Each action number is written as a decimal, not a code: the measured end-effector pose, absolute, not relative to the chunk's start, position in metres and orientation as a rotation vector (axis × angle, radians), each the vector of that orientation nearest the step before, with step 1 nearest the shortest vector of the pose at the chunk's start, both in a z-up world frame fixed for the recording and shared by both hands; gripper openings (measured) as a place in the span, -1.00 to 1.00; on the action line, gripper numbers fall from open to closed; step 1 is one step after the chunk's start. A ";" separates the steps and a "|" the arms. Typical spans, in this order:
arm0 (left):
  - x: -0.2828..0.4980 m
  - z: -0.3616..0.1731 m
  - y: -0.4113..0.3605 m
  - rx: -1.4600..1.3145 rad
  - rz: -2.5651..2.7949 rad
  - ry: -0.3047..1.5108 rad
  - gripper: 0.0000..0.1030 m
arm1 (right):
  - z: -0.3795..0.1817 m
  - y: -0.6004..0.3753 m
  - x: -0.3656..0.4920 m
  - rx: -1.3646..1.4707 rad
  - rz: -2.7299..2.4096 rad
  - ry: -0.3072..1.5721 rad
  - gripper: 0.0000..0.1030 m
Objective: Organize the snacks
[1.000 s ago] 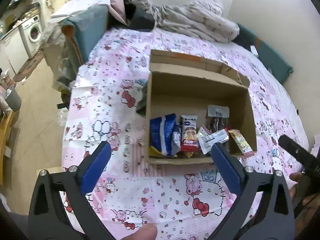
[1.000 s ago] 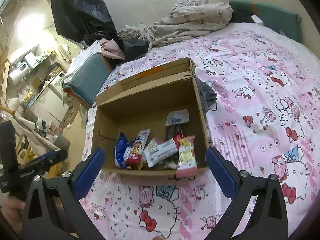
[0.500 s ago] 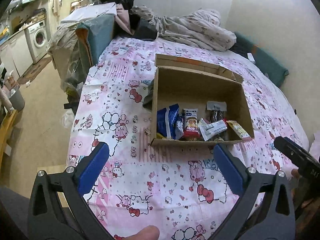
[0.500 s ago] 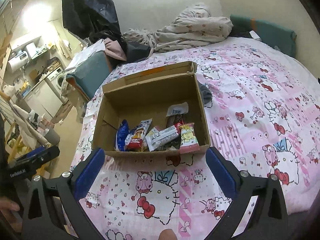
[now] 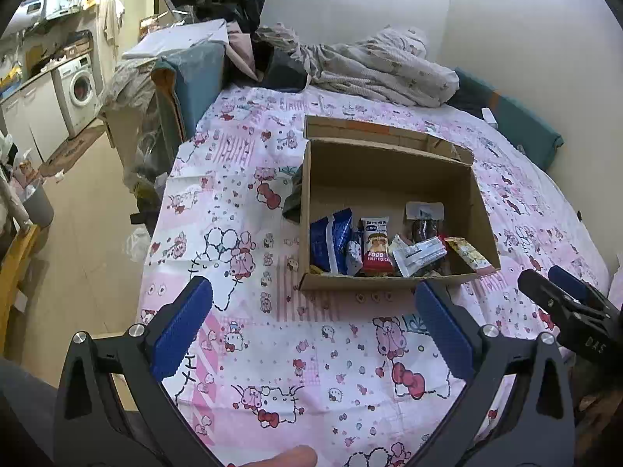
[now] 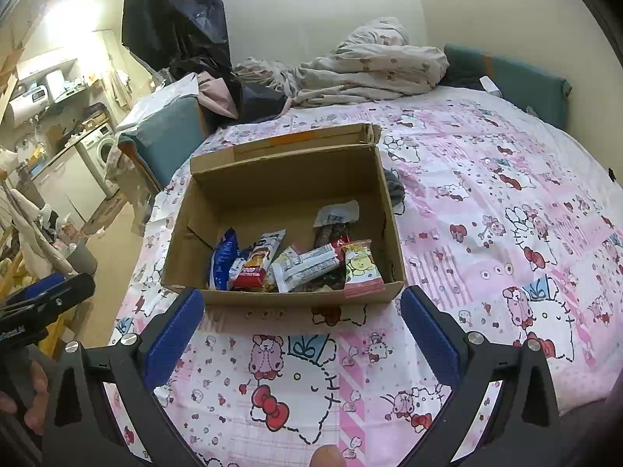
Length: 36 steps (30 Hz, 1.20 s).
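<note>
On the bed, over its pink cartoon-print sheet, I see the open cardboard box with the snacks heaped against its near wall. I can pick out a blue packet, a red-and-white bar, a white wrapper and a yellow-and-pink packet; a dark packet behind them is half buried, and the small print is too blurred for me to read. The near wall hides the lower ends of all of them. Something dark lies tucked against the box's outer side, mostly covered. My left tool hangs short of the box with its blue pads wide apart and nothing between them; my right tool is likewise spread and empty. Each tool's body runs off the bottom edge, and only a fingertip of my hand shows.
</note>
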<state>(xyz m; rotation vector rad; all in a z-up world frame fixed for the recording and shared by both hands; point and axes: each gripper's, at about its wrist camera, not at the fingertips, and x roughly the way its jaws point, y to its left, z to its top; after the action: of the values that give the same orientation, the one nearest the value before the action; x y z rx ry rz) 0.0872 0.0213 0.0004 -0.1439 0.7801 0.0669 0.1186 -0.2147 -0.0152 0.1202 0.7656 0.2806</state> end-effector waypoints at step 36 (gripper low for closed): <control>0.087 -0.003 0.020 -0.147 0.058 0.793 0.99 | -0.012 -0.215 0.117 0.108 0.249 0.744 1.00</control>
<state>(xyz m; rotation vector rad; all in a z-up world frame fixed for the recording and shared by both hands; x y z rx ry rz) 0.0872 0.0201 -0.0031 -0.1474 0.7934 0.0576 0.1169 -0.2151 -0.0115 0.1085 0.7444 0.2492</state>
